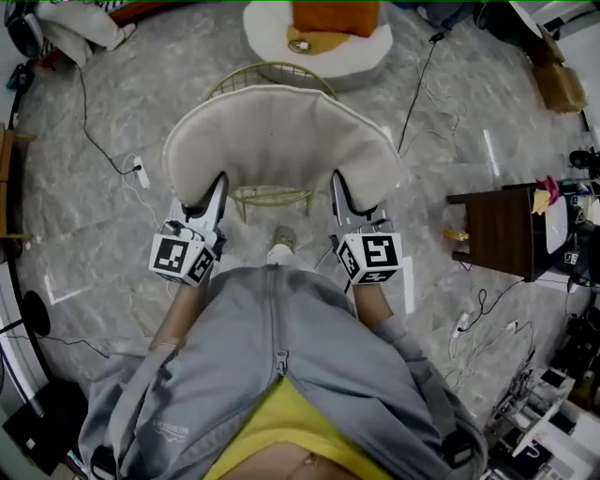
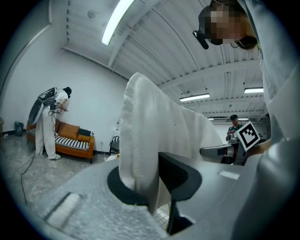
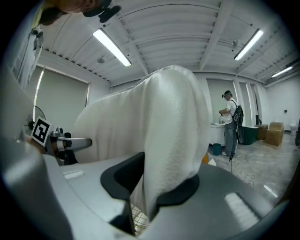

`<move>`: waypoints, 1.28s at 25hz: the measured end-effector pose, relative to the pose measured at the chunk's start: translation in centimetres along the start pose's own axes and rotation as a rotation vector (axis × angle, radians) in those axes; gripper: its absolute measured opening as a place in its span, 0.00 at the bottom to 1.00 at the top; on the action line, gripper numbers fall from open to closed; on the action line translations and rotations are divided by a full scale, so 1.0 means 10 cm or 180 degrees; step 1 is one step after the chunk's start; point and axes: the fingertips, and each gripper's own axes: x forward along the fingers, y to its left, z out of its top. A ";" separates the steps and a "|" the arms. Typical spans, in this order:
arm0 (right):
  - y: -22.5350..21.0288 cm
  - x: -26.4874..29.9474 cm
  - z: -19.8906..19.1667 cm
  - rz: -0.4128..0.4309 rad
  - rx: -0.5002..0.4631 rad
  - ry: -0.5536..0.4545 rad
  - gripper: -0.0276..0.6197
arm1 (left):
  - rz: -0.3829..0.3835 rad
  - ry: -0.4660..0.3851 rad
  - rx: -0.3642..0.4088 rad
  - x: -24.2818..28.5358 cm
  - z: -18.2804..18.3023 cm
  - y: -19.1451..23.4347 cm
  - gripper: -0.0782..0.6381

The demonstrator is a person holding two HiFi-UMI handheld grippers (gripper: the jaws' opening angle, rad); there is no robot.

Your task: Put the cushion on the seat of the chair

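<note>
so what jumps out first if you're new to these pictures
A big white cushion fills the middle of the head view. The left gripper and right gripper are each clamped on its near edge. A gold wire chair peeks out from under it, and at the top edge an orange pillow sits on a round white base.
</note>
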 end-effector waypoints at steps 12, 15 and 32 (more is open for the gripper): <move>0.05 0.45 -0.19 0.0249 0.0030 0.0171 0.18 | 0.0275 0.0135 -0.0139 0.04 -0.21 0.32 0.20; 0.06 0.52 -0.21 0.0210 0.0044 0.0204 0.18 | 0.0238 0.0168 -0.0153 0.10 -0.22 0.41 0.20; -0.14 1.17 -0.84 0.0040 0.0150 0.0666 0.18 | 0.0074 0.0589 -0.0441 0.61 -0.90 0.92 0.20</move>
